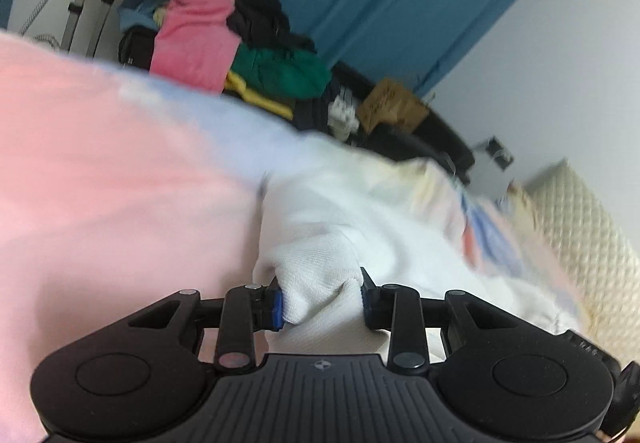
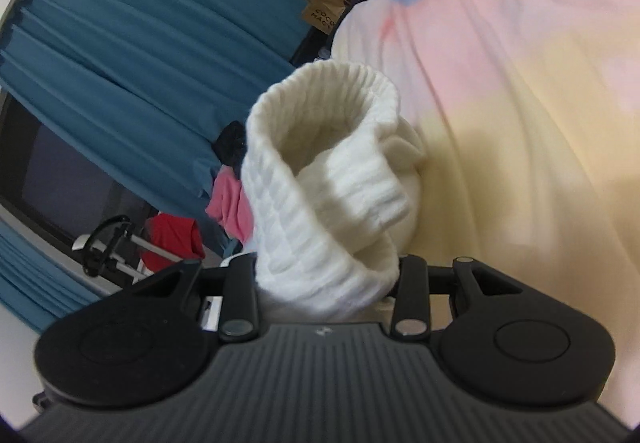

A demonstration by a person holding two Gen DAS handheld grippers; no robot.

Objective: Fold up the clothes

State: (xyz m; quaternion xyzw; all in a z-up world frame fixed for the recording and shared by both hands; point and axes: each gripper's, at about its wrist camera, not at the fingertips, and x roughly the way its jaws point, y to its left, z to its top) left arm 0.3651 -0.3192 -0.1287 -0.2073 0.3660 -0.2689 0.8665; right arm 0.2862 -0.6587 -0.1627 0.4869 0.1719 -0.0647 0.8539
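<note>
A white sock is bunched between the blue pads of my left gripper, which is shut on it. In the right wrist view my right gripper is shut on the ribbed cuff of the white sock; the cuff gapes open in front of the camera and hides the fingertips. Both grippers hold the sock above a pastel pink, yellow and blue bedspread, which also shows in the right wrist view.
A pile of pink, black, green and yellow clothes lies beyond the bed. Blue curtains hang behind, with a brown paper bag, a red garment on a rack and a quilted cream pillow.
</note>
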